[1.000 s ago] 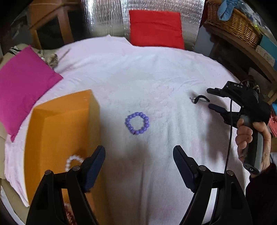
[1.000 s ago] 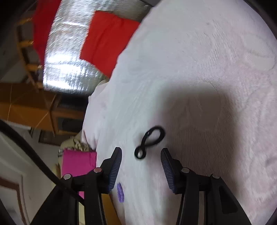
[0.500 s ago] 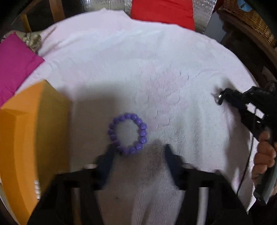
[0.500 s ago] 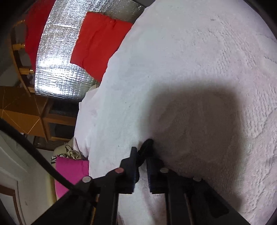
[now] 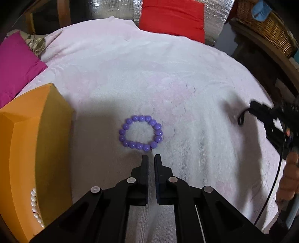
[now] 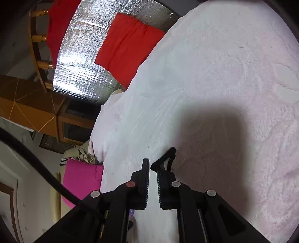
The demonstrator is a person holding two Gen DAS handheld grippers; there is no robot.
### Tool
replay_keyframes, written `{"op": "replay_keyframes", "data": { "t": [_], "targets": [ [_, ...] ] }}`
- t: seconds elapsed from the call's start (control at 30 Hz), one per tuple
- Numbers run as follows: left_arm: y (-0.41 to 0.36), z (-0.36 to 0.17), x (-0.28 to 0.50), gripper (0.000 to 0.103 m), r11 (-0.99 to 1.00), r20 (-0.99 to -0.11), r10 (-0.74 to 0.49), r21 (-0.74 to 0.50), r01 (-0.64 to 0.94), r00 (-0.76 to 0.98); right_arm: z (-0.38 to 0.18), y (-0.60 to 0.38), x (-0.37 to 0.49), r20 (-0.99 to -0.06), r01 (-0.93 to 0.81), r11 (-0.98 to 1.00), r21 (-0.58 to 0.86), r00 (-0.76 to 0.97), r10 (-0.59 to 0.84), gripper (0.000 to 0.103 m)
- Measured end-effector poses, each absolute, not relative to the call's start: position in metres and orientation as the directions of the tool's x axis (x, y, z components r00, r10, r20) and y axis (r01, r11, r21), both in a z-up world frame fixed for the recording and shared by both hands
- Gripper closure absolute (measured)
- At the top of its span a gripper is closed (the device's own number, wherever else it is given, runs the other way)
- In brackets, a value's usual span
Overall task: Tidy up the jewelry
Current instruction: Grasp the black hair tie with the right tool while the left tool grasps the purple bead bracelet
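Glossy round purple beads (image 5: 140, 132) ring on nubbly white towelling (image 5: 168, 74).

Left wrist view: looks steeply down along own fingers, close over white bedspread (image 5: 168, 74), red cushion (image 5: 172, 16) at top. Right wrist view: rolled, shallower, close; same bedspread fills right, same cushion upper left, pink cushion (image 6: 82, 179) lower left.
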State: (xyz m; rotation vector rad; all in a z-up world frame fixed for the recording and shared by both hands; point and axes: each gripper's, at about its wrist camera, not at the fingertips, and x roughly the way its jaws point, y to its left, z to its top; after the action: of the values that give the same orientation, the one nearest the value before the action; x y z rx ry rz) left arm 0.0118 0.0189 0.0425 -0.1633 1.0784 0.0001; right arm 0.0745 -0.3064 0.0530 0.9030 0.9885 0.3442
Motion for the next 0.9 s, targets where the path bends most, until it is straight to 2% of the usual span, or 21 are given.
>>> {"op": "replay_keyframes", "data": {
  "t": [0.03,0.07,0.1,0.17,0.27,0.37,0.43,0.47,0.5,0.53,0.57,0.63,0.9],
  "targets": [
    [0.018,0.042,0.013,0.092,0.988,-0.876,-0.074,-0.130,-0.087,0.476,0.053,-0.308,0.072,-0.575,0.134,0.609,0.782,0.531,0.622,0.094],
    [0.020,0.044,0.015,0.079,0.988,-0.875,-0.068,-0.127,-0.092,0.479,0.053,-0.309,0.071,-0.580,0.135,0.613,0.778,0.529,0.620,0.094],
    [0.019,0.045,0.017,0.061,0.987,-0.873,-0.062,-0.125,-0.098,0.483,0.053,-0.310,0.069,-0.585,0.135,0.618,0.774,0.526,0.617,0.094],
    [0.017,0.045,0.022,0.048,0.987,-0.864,-0.054,-0.121,-0.103,0.501,0.054,-0.312,0.069,-0.593,0.130,0.630,0.766,0.523,0.612,0.094],
    [0.013,0.034,0.035,0.039,0.989,-0.884,-0.032,-0.097,-0.115,0.467,0.054,-0.316,0.069,-0.599,0.127,0.639,0.758,0.523,0.607,0.094],
    [0.015,0.018,0.048,0.036,0.985,-0.899,-0.014,-0.088,-0.148,0.437,0.054,-0.316,0.069,-0.604,0.122,0.647,0.753,0.518,0.606,0.094],
    [0.017,0.019,0.048,0.036,0.979,-0.882,-0.020,-0.112,-0.169,0.470,0.054,-0.316,0.069,-0.610,0.117,0.654,0.747,0.511,0.605,0.094],
    [0.017,0.019,0.048,0.042,0.978,-0.880,-0.023,-0.119,-0.173,0.474,0.054,-0.314,0.070,-0.613,0.116,0.657,0.745,0.509,0.604,0.094],
    [0.017,0.021,0.046,0.059,0.977,-0.872,-0.028,-0.128,-0.172,0.488,0.055,-0.313,0.069,-0.614,0.113,0.660,0.743,0.509,0.604,0.094],
    [0.016,0.022,0.046,0.066,0.979,-0.867,-0.029,-0.124,-0.160,0.497,0.055,-0.312,0.070,-0.614,0.109,0.662,0.741,0.509,0.603,0.094],
    [0.015,0.023,0.044,0.081,0.982,-0.866,-0.028,-0.118,-0.149,0.499,0.057,-0.312,0.069,-0.613,0.106,0.664,0.740,0.511,0.602,0.094],
    [0.012,0.027,0.041,0.084,0.984,-0.866,-0.030,-0.112,-0.135,0.499,0.061,-0.312,0.068,-0.608,0.096,0.666,0.740,0.519,0.600,0.094],
    [0.004,0.049,0.018,0.084,0.983,-0.831,-0.090,-0.161,-0.083,0.548,0.077,-0.309,0.059,-0.591,0.047,0.672,0.739,0.522,0.615,0.094]
  ]
}}
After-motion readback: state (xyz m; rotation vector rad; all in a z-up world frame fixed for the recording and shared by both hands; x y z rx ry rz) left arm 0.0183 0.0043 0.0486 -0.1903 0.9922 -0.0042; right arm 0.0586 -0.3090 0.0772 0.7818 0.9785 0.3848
